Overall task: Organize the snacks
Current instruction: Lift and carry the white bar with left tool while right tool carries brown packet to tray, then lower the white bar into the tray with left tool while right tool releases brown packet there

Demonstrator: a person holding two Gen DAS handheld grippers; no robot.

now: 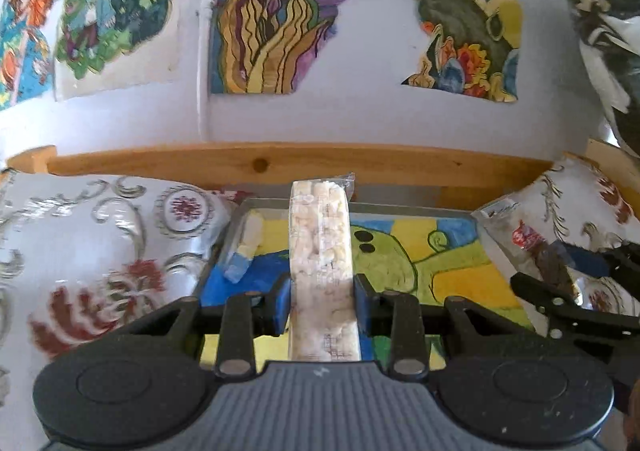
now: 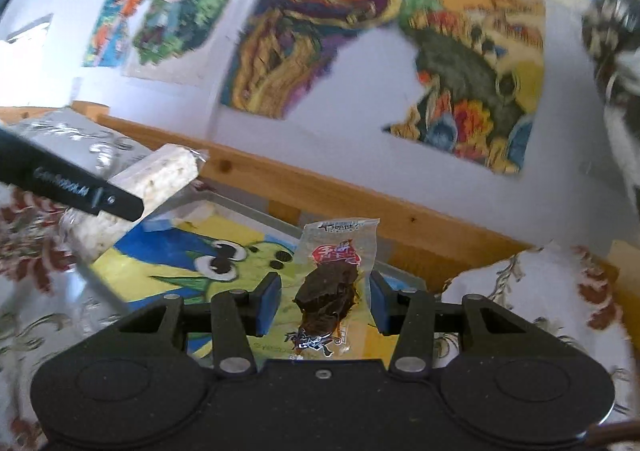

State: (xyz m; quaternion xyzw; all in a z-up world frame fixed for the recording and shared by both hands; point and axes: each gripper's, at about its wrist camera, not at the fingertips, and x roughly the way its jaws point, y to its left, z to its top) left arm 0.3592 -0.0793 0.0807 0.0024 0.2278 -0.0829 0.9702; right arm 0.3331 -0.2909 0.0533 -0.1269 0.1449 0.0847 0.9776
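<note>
Little can be read. The clear snack packet [image 2: 334, 283] between the right fingers [image 2: 268, 305] carries print: a red label with white Chinese characters above the dark meat, a line of small dark print along its top seal — too blurred to make out — and bold black brush-style characters at its lower end, near the fingers' base. The black arm of the left gripper [image 2: 68, 185], up and left of those fingers, bears white lettering, unreadable.
</note>
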